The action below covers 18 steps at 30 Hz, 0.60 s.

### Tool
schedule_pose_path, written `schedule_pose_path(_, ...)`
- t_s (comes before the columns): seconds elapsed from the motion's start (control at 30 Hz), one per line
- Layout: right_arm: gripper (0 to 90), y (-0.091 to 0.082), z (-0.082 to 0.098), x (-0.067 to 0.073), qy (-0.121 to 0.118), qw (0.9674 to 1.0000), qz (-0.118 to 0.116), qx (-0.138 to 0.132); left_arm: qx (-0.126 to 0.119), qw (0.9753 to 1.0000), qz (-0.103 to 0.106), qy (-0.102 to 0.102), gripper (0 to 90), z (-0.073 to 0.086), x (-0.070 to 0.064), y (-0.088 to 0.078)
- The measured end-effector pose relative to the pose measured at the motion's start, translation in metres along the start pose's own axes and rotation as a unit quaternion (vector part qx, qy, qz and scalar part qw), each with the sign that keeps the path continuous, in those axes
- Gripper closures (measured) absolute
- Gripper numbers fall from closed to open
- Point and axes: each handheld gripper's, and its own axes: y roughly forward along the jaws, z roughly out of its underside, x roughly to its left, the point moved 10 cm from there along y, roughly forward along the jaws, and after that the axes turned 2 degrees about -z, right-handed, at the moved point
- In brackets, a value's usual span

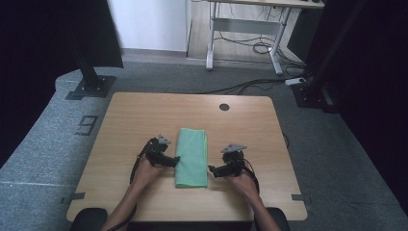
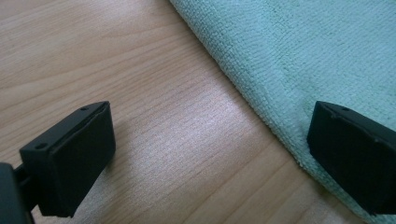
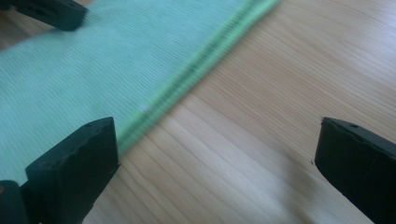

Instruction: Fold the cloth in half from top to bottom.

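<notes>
Folded green microfibre cloth point(image 1: 192, 158) lies flat on the wooden bench point(image 1: 134, 120), between both claws. Left claw point(image 1: 176, 160) spread wide, straddling the cloth's left edge. Right claw point(image 1: 210, 170) spread wide at its layered right edge, gripping nothing.

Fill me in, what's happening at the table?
A person is working a folded green cloth on a wooden table with a gripper in each hand. The left gripper is at the cloth's left edge and the right gripper at its right edge, near the lower corner. Both are open, each straddling an edge, with one jaw over the cloth and the other over bare wood. Nothing is gripped yet.
</notes>
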Motion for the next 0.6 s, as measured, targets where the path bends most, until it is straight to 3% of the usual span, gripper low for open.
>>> schedule_pose_path(0.1,0.0,0.009,-0.005,0.007,-0.01,0.9999,-0.002,0.003,0.0,1.0,0.0,0.0,1.1,0.0,0.0,0.0)
schedule_pose_path(0.23,0.0,0.022,-0.002,0.013,-0.038,0.9989,0.012,0.026,-0.004,1.0,0.0,0.0,1.7,0.0,0.0,-0.001)
schedule_pose_path(0.27,2.4,0.021,-0.001,0.015,-0.027,0.9994,0.011,0.021,-0.004,1.0,0.001,0.002,2.8,0.001,-0.001,-0.001)
schedule_pose_path(0.4,4.1,0.016,0.004,0.018,-0.022,0.9994,0.011,0.026,-0.002,1.0,0.006,0.006,2.9,0.004,-0.006,-0.004)
schedule_pose_path(0.6,4.5,0.008,0.011,0.03,-0.033,0.9989,0.011,0.033,0.001,0.9998,0.012,0.015,3.5,0.015,-0.016,-0.014)
